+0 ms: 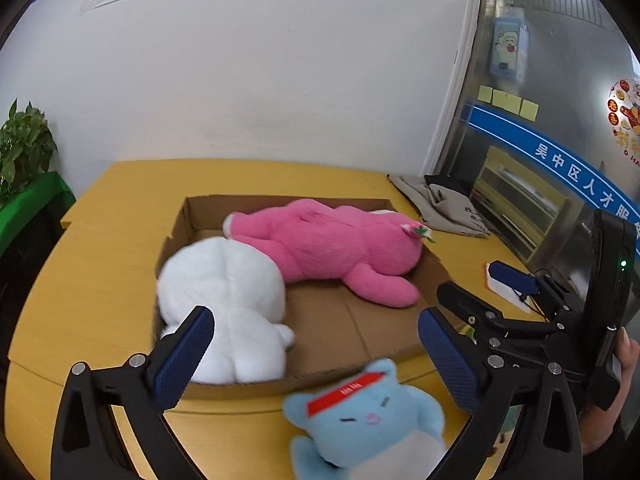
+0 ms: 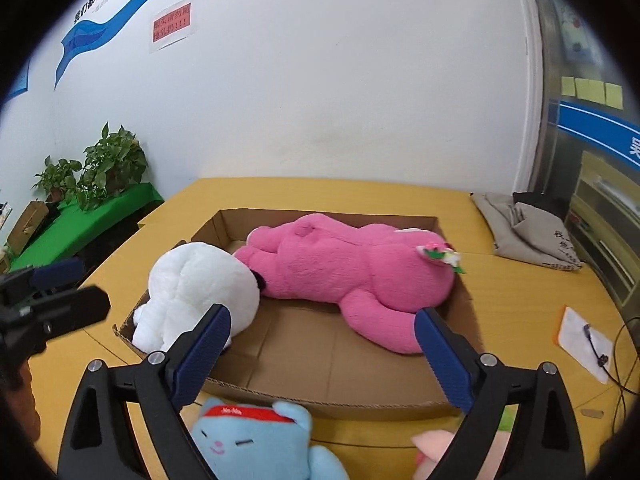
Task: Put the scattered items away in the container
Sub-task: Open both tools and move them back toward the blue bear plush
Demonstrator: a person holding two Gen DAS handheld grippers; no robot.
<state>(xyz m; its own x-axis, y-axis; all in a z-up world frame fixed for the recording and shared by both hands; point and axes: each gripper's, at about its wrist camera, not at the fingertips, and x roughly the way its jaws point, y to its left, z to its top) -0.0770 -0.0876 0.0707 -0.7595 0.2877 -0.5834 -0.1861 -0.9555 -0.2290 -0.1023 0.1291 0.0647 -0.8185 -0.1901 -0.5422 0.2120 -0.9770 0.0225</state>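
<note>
Both tools open — 2 plush toys in box.

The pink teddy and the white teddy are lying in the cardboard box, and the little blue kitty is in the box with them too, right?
Not quite. The pink teddy and the white teddy do lie in the cardboard box, but the little blue kitty is not in it. It lies on the yellow table just outside the box's near wall. The right wrist view shows this, and the left wrist view agrees.
</note>
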